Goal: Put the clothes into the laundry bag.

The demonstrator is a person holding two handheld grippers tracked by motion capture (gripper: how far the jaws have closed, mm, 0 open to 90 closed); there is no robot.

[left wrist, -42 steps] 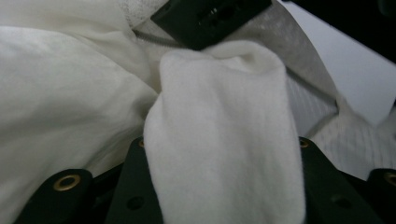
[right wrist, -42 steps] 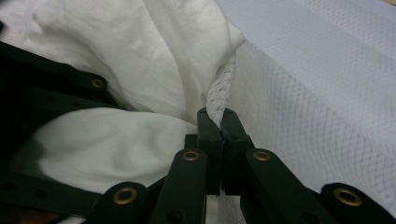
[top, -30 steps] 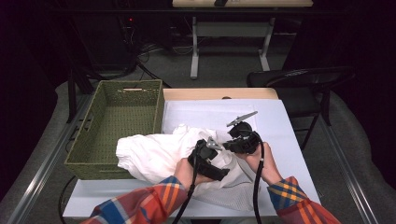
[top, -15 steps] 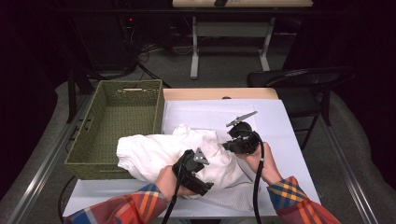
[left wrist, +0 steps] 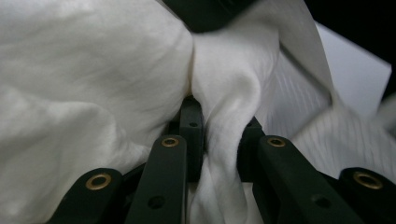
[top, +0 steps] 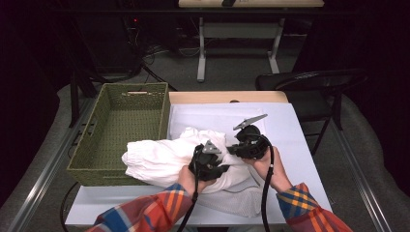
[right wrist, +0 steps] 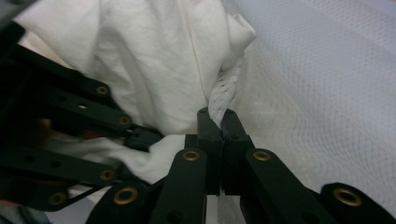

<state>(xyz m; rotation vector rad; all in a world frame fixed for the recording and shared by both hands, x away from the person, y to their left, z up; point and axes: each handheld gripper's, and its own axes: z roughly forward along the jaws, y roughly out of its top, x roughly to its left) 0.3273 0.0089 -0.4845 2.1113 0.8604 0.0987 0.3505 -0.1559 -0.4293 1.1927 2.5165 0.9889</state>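
We take the step in hand to be getting a two-point hold on the white garment point(top: 167, 157) so that it can be lifted and carried toward the wicker basket point(top: 118, 133).

The garment lies heaped on the worktop point(top: 290, 130) just beside the basket, one end draped over the basket's near corner. To do this well, we should keep both pinches on the same layer and draw the cloth taut before raising it, so that loose folds do not drag the knitted piece point(top: 232, 198) that lies under the heap, on its side away from the basket.

The basket is a deep rectangular tray of olive weave with a slot handle in its far wall, stiff and open-topped. The worktop under a pale mesh sheet point(right wrist: 327, 79) looks flat and finely gridded. The garment is thin, soft, creased cotton-like cloth that bunches into rounded folds.

The left tool point(left wrist: 219, 140), on the garment's side away from the basket, has just been closing, and a thick fold of white cloth now stands pressed between its jaws. The right tool point(right wrist: 218, 122), farther from the basket, is pressed together on a narrow ribbed trim point(right wrist: 223, 93) at the garment's edge, a textured strip rougher than the smooth cloth around it.
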